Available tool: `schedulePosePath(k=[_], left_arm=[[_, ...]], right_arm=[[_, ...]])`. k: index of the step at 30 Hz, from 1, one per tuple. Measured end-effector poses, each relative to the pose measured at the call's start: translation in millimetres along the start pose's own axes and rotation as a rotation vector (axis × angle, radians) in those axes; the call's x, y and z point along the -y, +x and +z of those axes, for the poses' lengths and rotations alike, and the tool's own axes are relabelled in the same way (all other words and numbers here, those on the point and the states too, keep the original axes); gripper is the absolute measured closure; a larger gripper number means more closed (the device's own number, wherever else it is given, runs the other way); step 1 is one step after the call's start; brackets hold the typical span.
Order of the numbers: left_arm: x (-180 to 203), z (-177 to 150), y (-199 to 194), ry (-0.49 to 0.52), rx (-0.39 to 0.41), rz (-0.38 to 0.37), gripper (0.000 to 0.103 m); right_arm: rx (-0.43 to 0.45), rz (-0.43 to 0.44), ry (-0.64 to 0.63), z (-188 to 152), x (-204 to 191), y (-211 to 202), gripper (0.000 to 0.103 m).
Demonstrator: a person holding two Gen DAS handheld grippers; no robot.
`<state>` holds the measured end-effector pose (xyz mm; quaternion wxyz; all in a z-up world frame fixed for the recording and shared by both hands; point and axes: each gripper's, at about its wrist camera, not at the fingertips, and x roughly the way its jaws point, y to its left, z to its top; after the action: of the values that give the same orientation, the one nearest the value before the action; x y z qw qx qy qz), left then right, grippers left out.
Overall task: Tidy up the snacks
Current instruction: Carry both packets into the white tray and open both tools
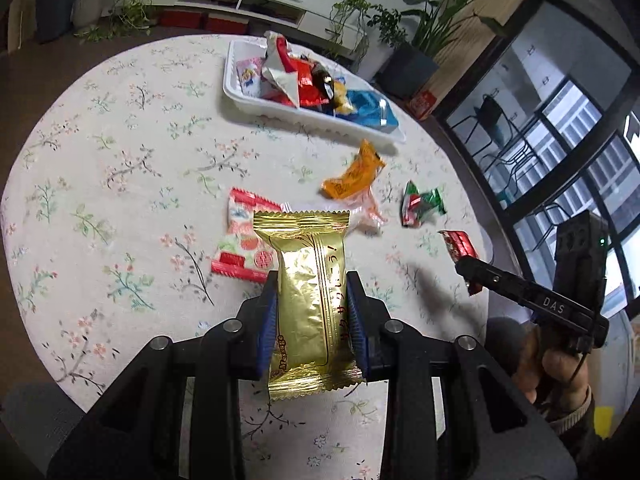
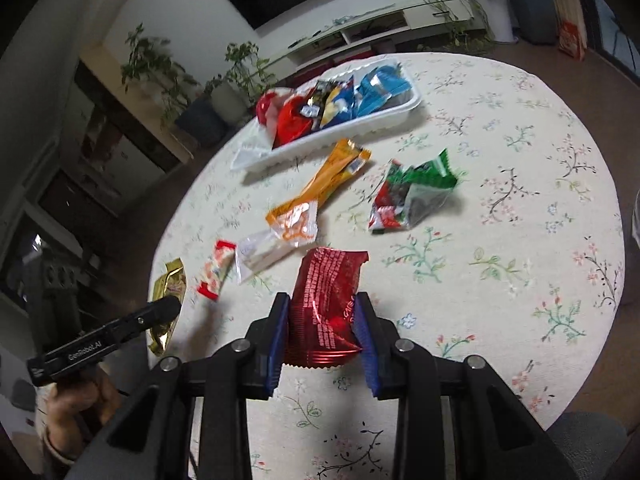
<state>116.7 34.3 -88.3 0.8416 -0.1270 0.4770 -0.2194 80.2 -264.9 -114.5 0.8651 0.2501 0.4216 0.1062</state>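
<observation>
Two packets are gripped, one per tool. The left gripper (image 1: 312, 312) has its blue ribbed fingers (image 1: 267, 320) closed narrowly on the long sides of a gold foil snack packet (image 1: 306, 300), which stands lengthwise between them, its crimped top edge reaching beyond the fingertips and its lower seal hanging back toward the black frame. The foil is glossy and creased, with red lettering along one side. The right gripper (image 2: 322, 320) is likewise drawn in on a dark red metallic wrapper (image 2: 326, 304); the pads (image 2: 278, 328) pinch its lower half so that the film buckles into folds, while its flat upper end sticks out past the tips above the counter (image 2: 500, 160).

The round counter wears a cream cloth printed with small flower sprigs. On it lie loose an orange plastic sachet (image 2: 334, 172), a crumpled green-and-red bag (image 2: 412, 196), a clear film packet (image 2: 262, 252) and a red-and-white sweet wrapper (image 2: 214, 276), all between the fingers and a white rectangular plastic tray (image 2: 320, 148) with a ribbed wall. The tray sits at the far side and is heaped with red, yellow and blue packets (image 2: 340, 100). A hand (image 1: 560, 364) grips the right tool's handle.
</observation>
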Motion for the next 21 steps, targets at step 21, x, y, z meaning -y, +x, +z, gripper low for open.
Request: schedulePosePath(k=[21], left_arm=[[-35.9,160.5,-20.8,-0.035,0.127,-0.069,0.074]], right_arm=[[0.187,0.054,0.046,136.5,27.8,-40.9,0.068]])
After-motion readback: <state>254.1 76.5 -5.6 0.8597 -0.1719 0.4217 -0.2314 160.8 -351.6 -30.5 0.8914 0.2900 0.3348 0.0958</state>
